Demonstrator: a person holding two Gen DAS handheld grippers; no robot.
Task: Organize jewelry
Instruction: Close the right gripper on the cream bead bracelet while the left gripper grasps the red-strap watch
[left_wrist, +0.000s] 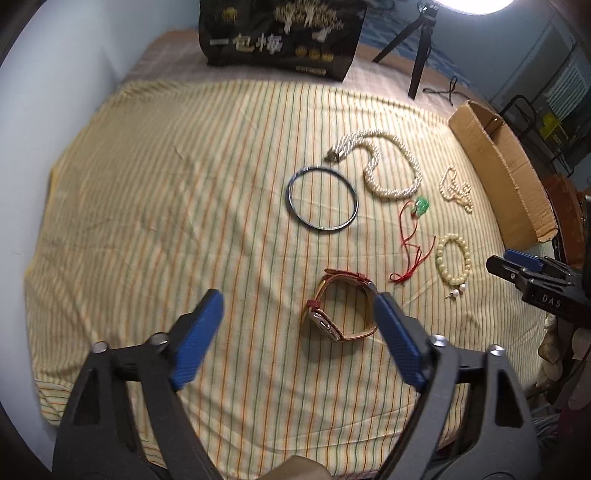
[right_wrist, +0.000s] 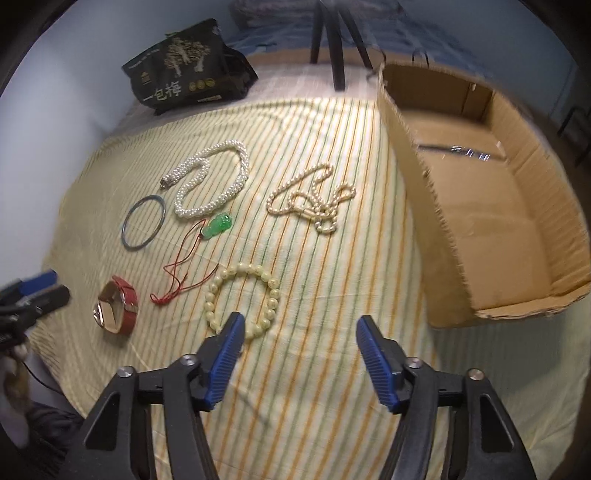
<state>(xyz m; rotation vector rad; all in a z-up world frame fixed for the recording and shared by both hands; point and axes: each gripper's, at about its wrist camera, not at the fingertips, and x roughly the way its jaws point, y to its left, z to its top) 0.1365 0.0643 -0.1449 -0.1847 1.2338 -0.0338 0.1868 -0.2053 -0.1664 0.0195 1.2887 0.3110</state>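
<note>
Seen from the left wrist, the left gripper (left_wrist: 297, 325) hangs over a striped cloth (left_wrist: 166, 184), its blue fingers spread wide and holding nothing; a red-strapped watch (left_wrist: 341, 308) lies between the tips, nearer the right finger. At 12 o'clock from the watch sits a dark bangle (left_wrist: 322, 199), with a thick white pearl rope (left_wrist: 384, 168) at 1 o'clock and a green pendant on red cord (left_wrist: 421, 206) beside it. A cream bead bracelet (left_wrist: 453, 260) lies at 2 o'clock, and the right gripper (left_wrist: 532, 275) enters at 3 o'clock. From the right wrist, the right gripper (right_wrist: 299, 347) is likewise wide open and empty, its left finger overlapping the bead bracelet (right_wrist: 242, 299). A slim pearl strand (right_wrist: 314, 201) lies at 12 o'clock, an open cardboard box (right_wrist: 424, 177) at 2 o'clock, the watch (right_wrist: 116, 310) at 9 o'clock.
</note>
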